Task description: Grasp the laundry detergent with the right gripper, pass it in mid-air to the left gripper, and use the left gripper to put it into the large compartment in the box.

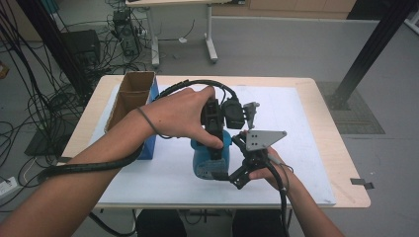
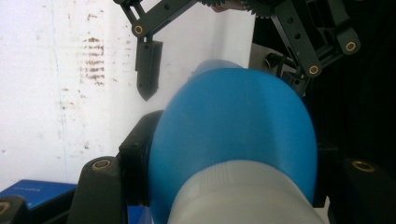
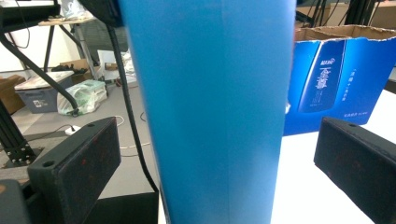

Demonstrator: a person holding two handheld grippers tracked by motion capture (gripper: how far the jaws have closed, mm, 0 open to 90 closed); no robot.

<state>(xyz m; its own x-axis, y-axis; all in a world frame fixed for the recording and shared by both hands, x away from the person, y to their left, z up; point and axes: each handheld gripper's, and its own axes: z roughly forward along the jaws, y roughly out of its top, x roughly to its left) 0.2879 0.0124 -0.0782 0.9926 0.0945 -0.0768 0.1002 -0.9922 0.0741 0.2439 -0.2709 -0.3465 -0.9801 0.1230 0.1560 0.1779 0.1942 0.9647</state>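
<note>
Bottle upright, lower middle of the high view

Your left gripper [image 1: 213,148] clamps the blue bottle [image 1: 211,159]; right gripper [image 1: 242,170] jaws stand apart, astride its base.

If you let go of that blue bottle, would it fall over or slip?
The blue bottle looks tall and narrow, so it could probably tip if nudged. Its surface looks smooth in the right gripper view, so it may be slippery. The left gripper clamps it and the right gripper stands open around it.

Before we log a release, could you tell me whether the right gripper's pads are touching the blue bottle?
Apart: the right gripper view shows open gaps between both pads and the blue bottle.
</note>
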